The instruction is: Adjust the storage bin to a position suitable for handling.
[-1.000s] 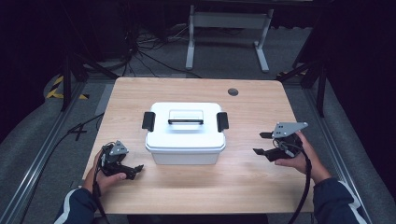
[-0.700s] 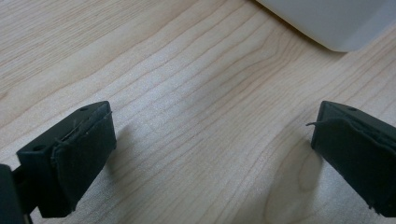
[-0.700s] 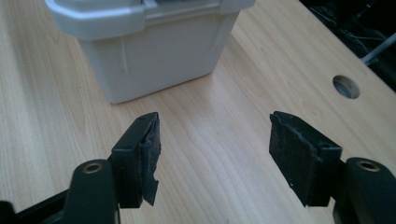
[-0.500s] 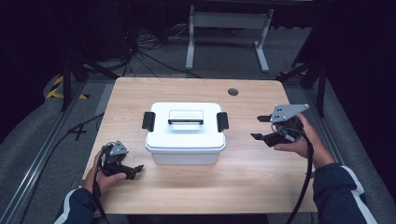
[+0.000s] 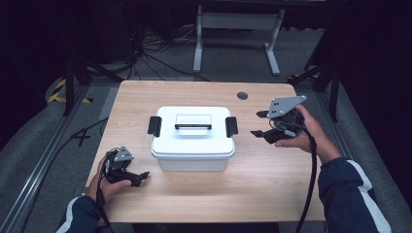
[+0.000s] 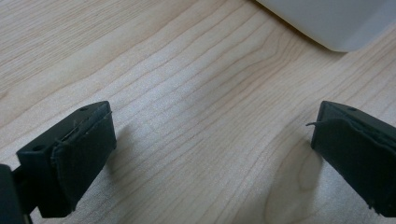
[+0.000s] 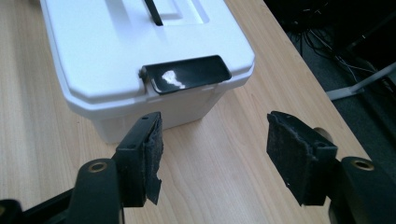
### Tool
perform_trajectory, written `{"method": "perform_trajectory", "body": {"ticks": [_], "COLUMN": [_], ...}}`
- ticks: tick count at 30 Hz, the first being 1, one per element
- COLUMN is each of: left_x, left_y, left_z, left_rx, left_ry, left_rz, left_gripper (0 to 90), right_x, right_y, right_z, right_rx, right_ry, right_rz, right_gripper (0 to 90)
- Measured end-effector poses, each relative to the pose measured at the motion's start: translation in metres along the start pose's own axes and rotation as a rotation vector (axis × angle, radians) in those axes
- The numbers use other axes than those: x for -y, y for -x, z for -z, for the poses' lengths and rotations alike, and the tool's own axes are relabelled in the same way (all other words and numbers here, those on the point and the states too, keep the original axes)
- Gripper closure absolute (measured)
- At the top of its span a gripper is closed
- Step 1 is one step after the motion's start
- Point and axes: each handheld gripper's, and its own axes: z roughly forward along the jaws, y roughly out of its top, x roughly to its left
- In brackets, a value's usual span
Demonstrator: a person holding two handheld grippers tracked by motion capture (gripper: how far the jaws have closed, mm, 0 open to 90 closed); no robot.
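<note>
So there's a white lidded box [image 5: 193,137] sitting roughly mid-table [image 5: 272,194], black carry handle [image 5: 193,126] lying flat on the lid and a black latch on each short end. Everything below is relative to that box.

The right gripper [image 5: 260,124] is held up off the wood just past the box's right end, jaws aimed at the right latch [image 5: 231,126] but well short of touching it. In the right gripper view the jaws are spread with nothing but bare tabletop between them, and that latch [image 7: 187,74] sits right ahead, closed down against the lid edge. The jaws have narrowed a hair, still clearly released.

The left gripper [image 5: 141,177] is parked low by the box's front-left corner, near but apart from it. Left gripper view: jaws wide apart, nothing in them, just wood grain, with the box's bottom corner [image 6: 336,23] at the top.
</note>
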Motion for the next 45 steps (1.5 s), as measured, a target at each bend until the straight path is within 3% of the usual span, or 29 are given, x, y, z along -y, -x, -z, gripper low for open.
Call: {"method": "perform_trajectory", "body": {"ticks": [16, 31, 45], "left_x": [0.0, 0.0, 0.0], "left_y": [0.0, 0.0, -0.001], "left_z": [0.0, 0.0, 0.0], "left_rx": [-0.001, 0.0, -0.002], "left_ry": [-0.002, 0.0, 0.005], "left_rz": [0.0, 0.0, -0.013], "left_gripper": [0.3, 0.3, 0.1], "right_x": [-0.038, -0.071, -0.091], "right_y": [0.001, -0.01, -0.018], "right_z": [-0.009, -0.041, -0.069], "right_rx": [-0.025, -0.056, -0.111], "right_ry": [-0.028, -0.072, -0.129], "right_rz": [0.076, 0.15, 0.209], "right_gripper": [44.2, 46.6, 50.2]}}
